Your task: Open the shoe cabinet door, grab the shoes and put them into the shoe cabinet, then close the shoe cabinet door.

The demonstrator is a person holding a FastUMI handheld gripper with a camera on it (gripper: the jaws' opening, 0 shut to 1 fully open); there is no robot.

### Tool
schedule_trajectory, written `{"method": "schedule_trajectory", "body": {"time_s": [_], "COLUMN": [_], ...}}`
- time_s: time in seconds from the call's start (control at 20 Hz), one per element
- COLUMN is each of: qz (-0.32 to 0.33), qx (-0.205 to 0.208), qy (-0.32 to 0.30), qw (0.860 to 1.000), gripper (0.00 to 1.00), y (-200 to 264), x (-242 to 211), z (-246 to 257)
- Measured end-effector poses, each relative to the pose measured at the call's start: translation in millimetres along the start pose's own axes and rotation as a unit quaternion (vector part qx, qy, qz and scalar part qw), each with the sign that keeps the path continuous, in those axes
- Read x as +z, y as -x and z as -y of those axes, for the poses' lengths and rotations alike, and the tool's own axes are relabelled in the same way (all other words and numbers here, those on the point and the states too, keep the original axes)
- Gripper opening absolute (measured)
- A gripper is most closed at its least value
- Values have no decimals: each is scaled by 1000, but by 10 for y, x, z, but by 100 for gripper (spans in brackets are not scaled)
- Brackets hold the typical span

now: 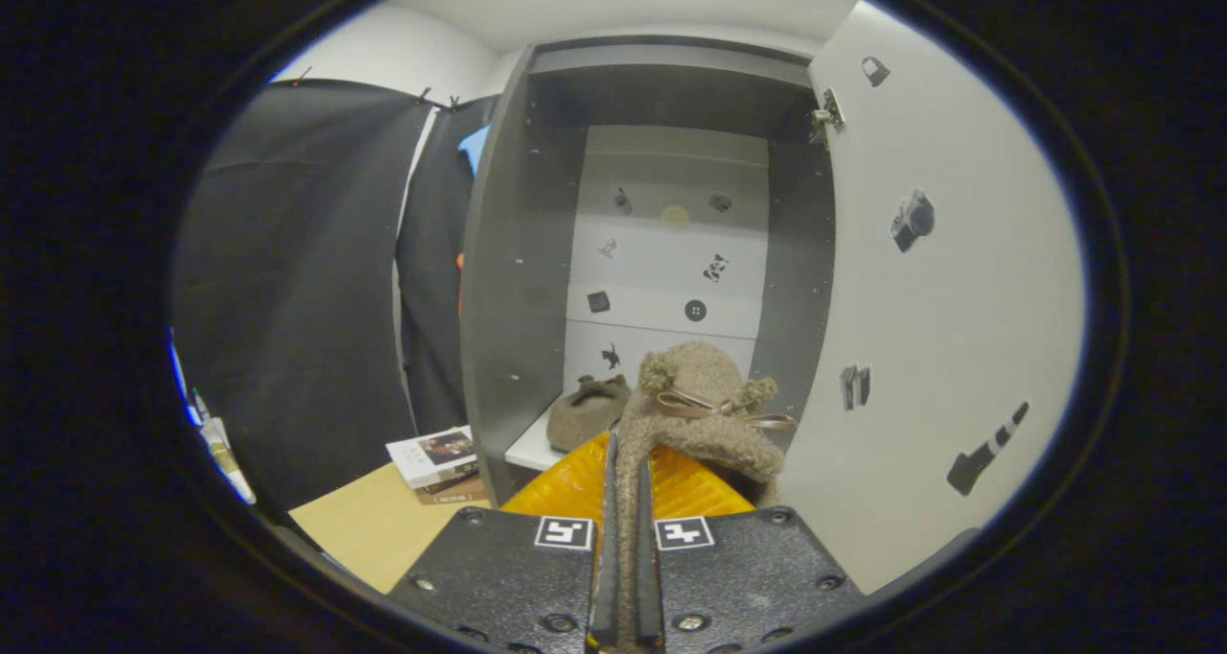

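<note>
The shoe cabinet (518, 280) stands open ahead of the gripper (625, 501), its grey side walls framing a pale back panel dotted with small stickers. The cabinet door (920, 347) is swung wide to the right, white on its inner face and carrying a few stickers of its own, with a hinge (826, 112) showing near its top corner.

The gripper's fingers are pressed together on a fuzzy brown shoe (705, 414), pinching its edge between them so that the shoe rises just ahead of the fingertips; a thin brown bow (719, 408) sits across its top. Beyond it, a second shoe (587, 409) of the same fuzzy brown lies on the cabinet's white shelf (527, 448), near the left wall.

Left of the cabinet, a small stack of books (436, 457) lies on a tan surface (374, 529), close to the cabinet's foot.
</note>
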State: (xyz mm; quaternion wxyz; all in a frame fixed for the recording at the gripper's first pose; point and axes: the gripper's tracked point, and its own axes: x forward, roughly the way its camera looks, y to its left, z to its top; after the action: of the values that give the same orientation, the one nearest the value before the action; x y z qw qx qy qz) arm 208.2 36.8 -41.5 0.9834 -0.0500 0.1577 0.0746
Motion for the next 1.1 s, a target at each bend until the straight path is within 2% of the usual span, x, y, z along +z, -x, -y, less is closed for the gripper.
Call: {"method": "schedule_trajectory", "body": {"time_s": [0.2, 0.35, 0.45, 0.55, 0.65, 0.8, 0.95, 1.1], "qz": [-7, -18, -37, -75, -78, -100, -117, -109], "qx": [-16, -31, -57, -69, -62, -68, -62, -85], "qy": [-20, 29, 69, 109, 132, 102, 47, -3], "qw": [1000, 999, 995, 989, 986, 987, 990, 990], "gripper": [11, 11, 11, 11, 12, 12, 12, 14], "y": [-820, -1524, -1986, -2315, -2518, -2684, -2767, -2743], "x": [-55, -220, -376, -591, -617, -706, -774, -699], "z": [233, 359, 479, 536, 534, 572, 512, 571]}}
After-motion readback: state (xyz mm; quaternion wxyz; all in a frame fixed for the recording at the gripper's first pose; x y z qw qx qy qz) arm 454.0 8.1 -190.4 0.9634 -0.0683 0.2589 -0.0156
